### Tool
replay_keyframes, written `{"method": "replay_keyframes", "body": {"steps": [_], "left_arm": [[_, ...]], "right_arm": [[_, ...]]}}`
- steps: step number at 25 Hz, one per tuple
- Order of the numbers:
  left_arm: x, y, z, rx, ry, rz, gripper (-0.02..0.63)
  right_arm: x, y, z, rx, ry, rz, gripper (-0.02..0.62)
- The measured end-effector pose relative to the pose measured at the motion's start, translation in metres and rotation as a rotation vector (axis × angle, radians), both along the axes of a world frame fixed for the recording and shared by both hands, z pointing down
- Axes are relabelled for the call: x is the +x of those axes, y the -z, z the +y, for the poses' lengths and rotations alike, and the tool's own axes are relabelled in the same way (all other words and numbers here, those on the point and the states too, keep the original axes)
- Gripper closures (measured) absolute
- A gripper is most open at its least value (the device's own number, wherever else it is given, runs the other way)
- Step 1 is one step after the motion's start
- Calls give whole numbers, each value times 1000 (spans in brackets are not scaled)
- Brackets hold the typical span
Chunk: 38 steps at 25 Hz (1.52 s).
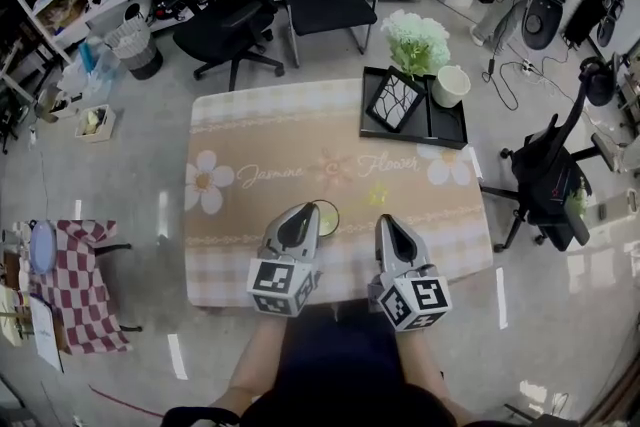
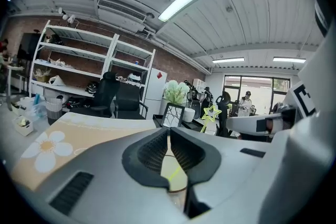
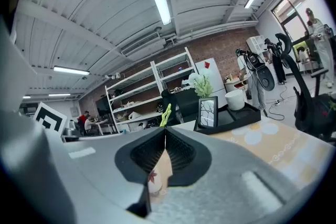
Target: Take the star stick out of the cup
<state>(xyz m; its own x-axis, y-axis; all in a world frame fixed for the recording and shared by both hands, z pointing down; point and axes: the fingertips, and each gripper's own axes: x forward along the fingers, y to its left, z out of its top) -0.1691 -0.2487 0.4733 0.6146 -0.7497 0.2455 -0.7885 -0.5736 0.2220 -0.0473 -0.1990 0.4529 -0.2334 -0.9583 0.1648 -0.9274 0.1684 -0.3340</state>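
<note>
Cup (image 1: pixel 326 217): upright on the table (image 1: pixel 250 215) near its front edge, just beyond the tip of the left gripper (image 1: pixel 299 218), between the two grippers; star stick (image 1: pixel 377 198): standing in the cup, leaning toward the right gripper (image 1: pixel 392 223), star head just ahead of that gripper's tip, not touched by either; left gripper: jaws together, holding nothing, cup close behind them; right gripper: jaws together, empty, cup ahead to its left; black tray (image 1: pixel 450 127) with framed picture (image 1: pixel 394 101): far right of table, well apart.

Cup (image 1: pixel 330 212) mostly hidden behind left tongs (image 1: pixel 298 215); star stick (image 2: pixel 211 112) shaft partly covered.
</note>
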Motion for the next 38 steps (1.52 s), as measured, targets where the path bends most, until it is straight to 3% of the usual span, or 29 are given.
{"method": "replay_keyframes", "body": {"steps": [3,10,32,38], "left_arm": [[-8,1,-2,7,16,-2,583],[-23,2,-6,9,59,-8,581],[-33,-6,-21,-9,140,-15,581],[-34,-5,-23,-10,158,-16,581]], "right_arm": [[0,9,-3,26,-10,-5,587],[-4,10,-11,20,0,-7,500],[-4,11,-46,26,63,-19,502],[-7,12,-50,23,95,-24,546]]}}
